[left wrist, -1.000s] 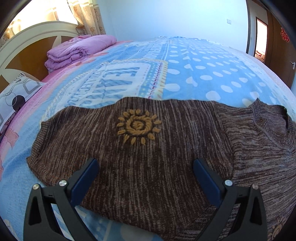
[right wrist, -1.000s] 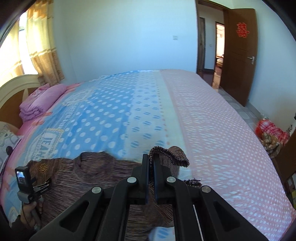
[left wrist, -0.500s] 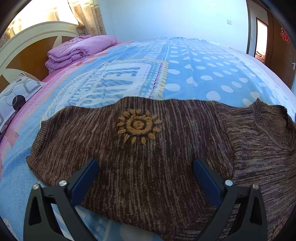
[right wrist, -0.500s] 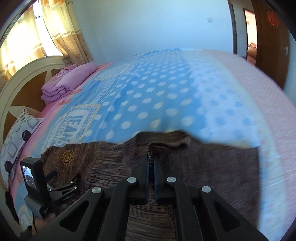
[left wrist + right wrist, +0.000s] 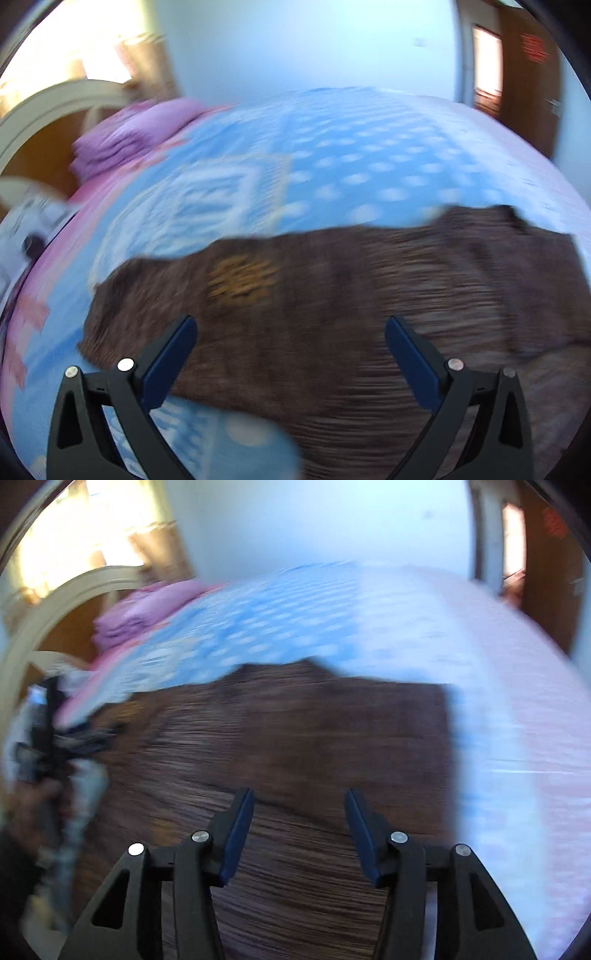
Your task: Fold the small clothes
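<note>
Broadly, both views were smeared by motion blur. Bed [image 5: 369, 155]: covered by a blue spread with white dots, pink toward its right side. Headboard [image 5: 44, 107]: cream arched frame with wood panels, at far left. Sweater [image 5: 332, 302]: brown marled knit, spread flat on the near part of the bed, its left edge well short of the headboard end; seen also from the right wrist [image 5: 295, 738]. Folded purple bedding [image 5: 140, 129]: stacked on the bed near the headboard. Left gripper [image 5: 290, 332]: jaws spread wide, released, over the sweater's near edge, nothing between them. Right gripper [image 5: 299, 812]: jaws parted, released, above the knit, holding nothing. Sun motif [image 5: 242, 280]: yellow-orange embroidery on the sweater's left half, detail lost to blur.
</note>
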{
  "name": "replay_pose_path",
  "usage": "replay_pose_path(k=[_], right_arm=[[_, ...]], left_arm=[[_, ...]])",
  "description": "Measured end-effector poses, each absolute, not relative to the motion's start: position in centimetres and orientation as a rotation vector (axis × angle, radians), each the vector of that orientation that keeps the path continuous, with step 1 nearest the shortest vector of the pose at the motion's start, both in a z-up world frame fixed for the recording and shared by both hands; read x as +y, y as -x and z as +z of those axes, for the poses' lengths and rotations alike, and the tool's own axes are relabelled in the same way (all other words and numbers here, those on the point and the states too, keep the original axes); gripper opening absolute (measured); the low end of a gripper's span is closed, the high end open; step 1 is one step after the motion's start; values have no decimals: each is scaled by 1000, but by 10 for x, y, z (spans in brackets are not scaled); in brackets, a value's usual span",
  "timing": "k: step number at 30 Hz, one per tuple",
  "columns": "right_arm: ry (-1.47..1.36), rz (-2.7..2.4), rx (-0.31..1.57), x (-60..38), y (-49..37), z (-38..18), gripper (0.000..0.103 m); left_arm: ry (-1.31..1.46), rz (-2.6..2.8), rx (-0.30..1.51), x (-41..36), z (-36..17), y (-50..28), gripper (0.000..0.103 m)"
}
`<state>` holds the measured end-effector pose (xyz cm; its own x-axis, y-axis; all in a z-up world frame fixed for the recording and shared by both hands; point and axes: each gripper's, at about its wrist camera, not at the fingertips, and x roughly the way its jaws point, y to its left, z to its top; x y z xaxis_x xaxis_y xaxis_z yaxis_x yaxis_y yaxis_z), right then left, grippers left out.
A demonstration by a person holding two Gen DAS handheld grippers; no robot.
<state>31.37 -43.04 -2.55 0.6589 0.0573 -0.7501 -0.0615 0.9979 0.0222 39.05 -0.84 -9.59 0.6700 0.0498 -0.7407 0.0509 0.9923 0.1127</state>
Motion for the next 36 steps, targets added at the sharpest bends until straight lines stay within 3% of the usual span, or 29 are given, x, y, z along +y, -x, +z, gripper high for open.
replay_pose_path(k=[4,11,17,23,30,35,36], right_arm=[[-47,19,814,-462,-303,-33,53],[-132,-69,782,-500,-289,-48,53],[-199,-79,783,-532,-271,-48,53],[-60,-22,849,-484,-276,-64,53],[-63,48,729,-457,-307,-22,53],[-99,174,964,-422,-361,-74,53],[-49,151,940,-414,-356,-74,54]], left_arm=[[-195,-127,846,-72,-89,-391,103],[-299,-102,885,-148,-133,-401,103],[-314,-69,844,-145,-141,-399,103],[-332,-18,829,-141,-146,-398,103],[-350,51,841,-138,-150,-402,103],[-307,25,847,-129,-144,-400,103],[-282,27,849,-120,-139,-396,103]])
